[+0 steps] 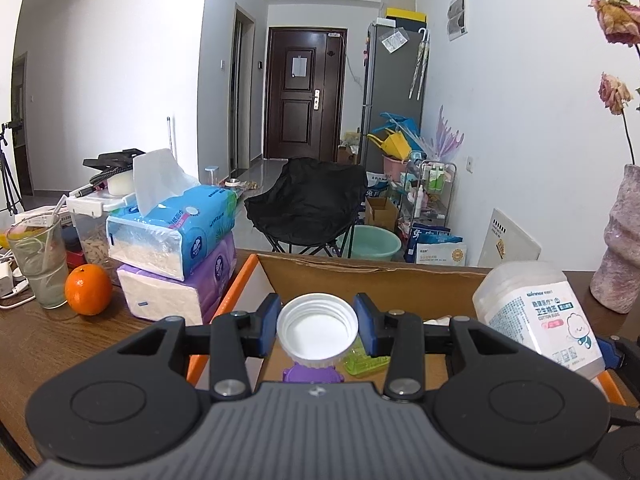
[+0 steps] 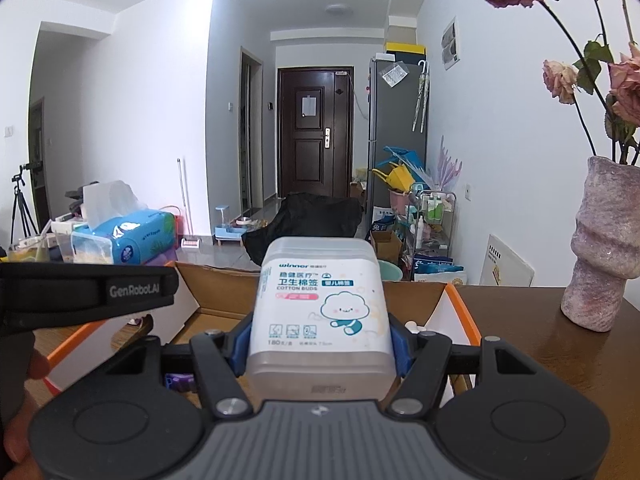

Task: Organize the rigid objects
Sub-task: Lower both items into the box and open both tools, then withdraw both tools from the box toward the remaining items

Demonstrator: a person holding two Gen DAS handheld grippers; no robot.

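Observation:
My left gripper (image 1: 317,328) is shut on a white screw cap (image 1: 317,327), its open side facing me, above an open cardboard box (image 1: 372,272) with orange-edged flaps. A purple toy (image 1: 314,374) and a green plastic piece (image 1: 366,362) lie in the box below it. My right gripper (image 2: 318,344) is shut on a translucent cotton buds box (image 2: 320,312) with a white label, held over the same cardboard box (image 2: 216,292). The cotton buds box also shows at the right of the left wrist view (image 1: 538,316). The left gripper's body shows at the left of the right wrist view (image 2: 88,296).
On the wooden table (image 1: 72,340) left of the box stand stacked tissue packs (image 1: 176,252), an orange (image 1: 88,289), a glass with a straw (image 1: 40,260) and a snack container (image 1: 90,224). A pink vase with dried roses (image 2: 600,260) stands at the right.

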